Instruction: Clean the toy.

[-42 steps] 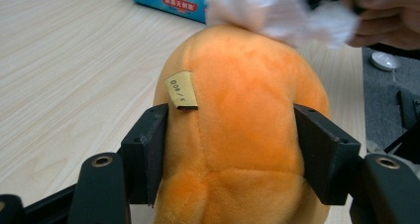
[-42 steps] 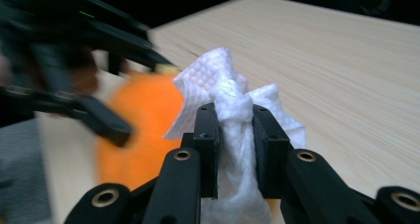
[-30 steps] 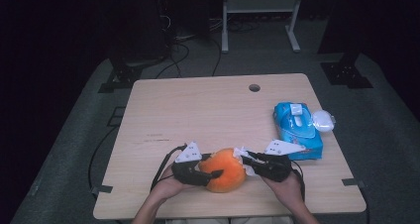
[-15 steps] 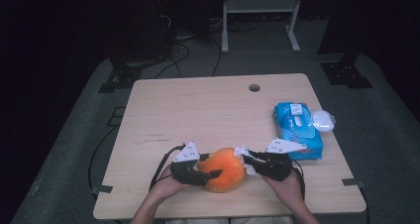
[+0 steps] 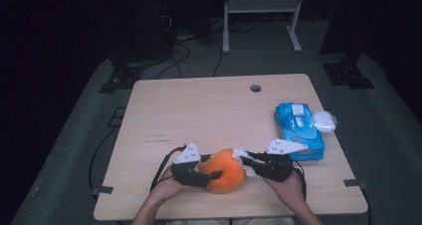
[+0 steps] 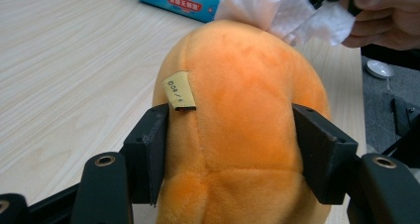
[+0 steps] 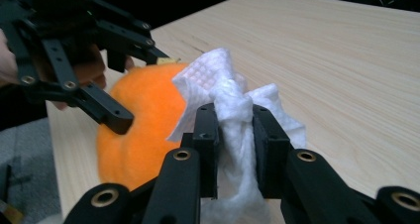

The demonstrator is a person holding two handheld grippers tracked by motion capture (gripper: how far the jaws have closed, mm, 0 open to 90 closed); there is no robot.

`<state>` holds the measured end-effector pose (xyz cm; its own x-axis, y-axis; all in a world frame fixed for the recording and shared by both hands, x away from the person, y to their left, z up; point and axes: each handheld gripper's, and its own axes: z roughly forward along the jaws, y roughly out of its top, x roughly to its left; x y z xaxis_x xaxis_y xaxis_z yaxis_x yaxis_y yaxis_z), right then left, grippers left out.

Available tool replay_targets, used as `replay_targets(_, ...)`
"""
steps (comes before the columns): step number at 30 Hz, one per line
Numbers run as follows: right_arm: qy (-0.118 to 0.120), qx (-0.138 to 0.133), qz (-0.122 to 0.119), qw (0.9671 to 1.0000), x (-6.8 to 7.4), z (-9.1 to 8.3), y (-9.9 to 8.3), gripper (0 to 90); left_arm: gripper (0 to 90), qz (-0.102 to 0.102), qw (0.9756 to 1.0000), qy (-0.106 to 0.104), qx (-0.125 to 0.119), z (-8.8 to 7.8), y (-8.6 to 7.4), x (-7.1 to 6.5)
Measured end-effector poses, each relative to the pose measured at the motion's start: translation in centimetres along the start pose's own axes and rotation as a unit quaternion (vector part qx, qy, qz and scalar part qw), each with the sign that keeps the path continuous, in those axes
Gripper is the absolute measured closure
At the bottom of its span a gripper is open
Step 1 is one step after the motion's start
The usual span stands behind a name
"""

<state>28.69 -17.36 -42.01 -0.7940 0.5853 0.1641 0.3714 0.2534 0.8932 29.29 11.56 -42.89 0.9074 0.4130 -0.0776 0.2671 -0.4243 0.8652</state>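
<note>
An orange plush toy (image 5: 227, 171) rests on the wooden table (image 5: 209, 110) near its front edge. My left gripper (image 5: 211, 168) is shut on it, one jaw pressed into each side of the plush toy (image 6: 242, 130), which bears a small yellow tag (image 6: 179, 90). From the right, my right gripper (image 5: 247, 161) holds a crumpled white wipe (image 7: 233, 115) between its jaws, shut on it, and the wipe (image 6: 277, 8) lies against the top of the plush toy (image 7: 141, 120). The left gripper (image 7: 124, 90) shows in the right gripper view too.
A blue pack of wet wipes (image 5: 298, 129) lies at the table's right edge, with a white lid-like piece (image 5: 324, 121) beside it. A round cable hole (image 5: 256, 88) sits near the far edge. Dark stands and cables lie on the floor beyond.
</note>
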Motion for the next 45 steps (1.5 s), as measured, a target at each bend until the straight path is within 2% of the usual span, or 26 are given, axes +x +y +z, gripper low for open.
replay_targets(2, 0.0, 0.006, 0.019, 0.9998, -0.8, 0.1, -0.5, 74.4, 36.4, 0.004, 1.0, 0.003, 0.002, 0.2, 0.2, -0.4)
replay_targets(4, -0.004, 0.006, 0.03, 0.9995, -1.1, 0.0, -0.5, 74.3, 36.4, 0.018, 0.9998, 0.003, 0.005, 0.4, 0.5, -0.9)
replay_targets(7, -0.002, -0.009, 0.02, 0.9998, -0.6, -0.4, 0.2, 74.3, 35.7, 0.037, 0.9993, -0.007, 0.005, 0.8, 0.7, -1.9)
replay_targets(9, 0.003, -0.008, 0.015, 0.9998, -0.4, -0.4, 0.3, 74.4, 32.3, 0.045, 0.9989, -0.008, 0.009, 0.9, 1.0, -2.3)
replay_targets(11, 0.008, 0.0, 0.018, 0.9998, -0.5, -0.3, 0.0, 74.4, 20.5, 0.018, 0.9998, -0.006, 0.007, 1.1, 1.3, -2.1)
replay_targets(13, 0.009, 0.002, 0.022, 0.9997, -0.7, -0.3, -0.2, 74.4, 12.4, -0.011, 0.9998, -0.002, 0.018, 1.5, 1.3, -1.7)
replay_targets(14, 0.015, 0.0, 0.024, 0.9996, -0.7, -0.3, -0.1, 74.4, 12.1, -0.013, 0.9997, -0.008, 0.02, 1.6, 1.2, -1.7)
replay_targets(15, 0.018, -0.001, 0.027, 0.9995, -0.6, -0.4, 0.0, 74.4, 14.6, -0.005, 0.9998, -0.01, 0.018, 1.7, 1.0, -1.8)
replay_targets(16, 0.018, -0.001, 0.023, 0.9996, -0.3, -0.4, 0.2, 74.4, 21.9, 0.003, 0.9999, -0.003, 0.015, 1.7, 1.1, -2.0)
replay_targets(17, 0.017, -0.003, 0.02, 0.9997, -0.2, -0.4, 0.2, 74.4, 26.8, 0.021, 0.9997, 0.009, 0.012, 1.5, 1.2, -2.3)
replay_targets(18, 0.02, -0.008, 0.022, 0.9995, -0.1, -0.4, 0.4, 74.4, 32.8, 0.051, 0.9983, 0.027, 0.001, 1.4, 1.5, -2.7)
replay_targets(19, 0.025, -0.018, 0.022, 0.9993, 0.1, -0.6, 0.6, 74.4, 35.4, 0.066, 0.997, 0.039, -0.006, 1.4, 1.6, -3.0)
replay_targets(21, 0.02, -0.025, 0.01, 0.9994, 0.4, -0.9, 1.1, 74.4, 36.2, 0.106, 0.9918, 0.071, -0.004, 1.6, 1.9, -3.7)
replay_targets(24, 0.023, -0.02, 0.011, 0.9995, 0.1, -0.8, 0.9, 74.4, 34.8, 0.12, 0.9911, 0.056, 0.013, 2.1, 1.6, -3.9)
replay_targets(27, 0.025, -0.009, 0.02, 0.9994, -0.5, -0.3, 0.0, 74.4, 33.9, 0.111, 0.9929, 0.04, 0.015, 2.0, 1.2, -3.6)
replay_targets(30, 0.009, -0.004, 0.025, 0.9996, -1.2, -0.4, -0.3, 74.4, 29.8, 0.098, 0.9947, 0.027, 0.013, 1.9, 1.1, -3.4)
replay_targets(32, 0.011, -0.007, 0.035, 0.9993, -1.3, -0.4, -0.4, 74.4, 22.4, 0.074, 0.997, 0.021, 0.008, 1.9, 1.2, -3.1)
replay_targets(34, 0.009, -0.005, 0.025, 0.9996, -0.7, -0.4, -0.1, 74.4, 15.2, 0.042, 0.9989, 0.021, 0.004, 1.8, 1.4, -2.7)
replay_targets(35, 0.014, -0.007, 0.02, 0.9997, -0.3, -0.4, 0.1, 74.4, 13.5, 0.037, 0.9991, 0.019, 0.006, 1.7, 1.4, -2.5)
replay_targets(38, 0.014, -0.005, 0.004, 0.9999, 0.2, -0.3, 0.3, 74.4, 22.2, 0.048, 0.9987, 0.015, 0.004, 1.6, 1.0, -2.6)
replay_targets(41, 0.019, -0.007, 0.024, 0.9995, -0.6, -0.3, -0.1, 74.5, 26.5, 0.055, 0.9984, 0.013, 0.007, 1.6, 1.0, -2.7)
replay_targets(43, 0.002, 0.0, 0.023, 0.9997, -1.2, -0.4, -0.4, 74.5, 27.1, 0.061, 0.9981, 0.012, 0.008, 1.6, 0.9, -2.8)
replay_targets(45, -0.007, 0.003, 0.036, 0.9993, -2.0, -0.5, -0.7, 74.5, 27.4, 0.067, 0.9977, 0.008, 0.008, 1.6, 0.9, -2.8)
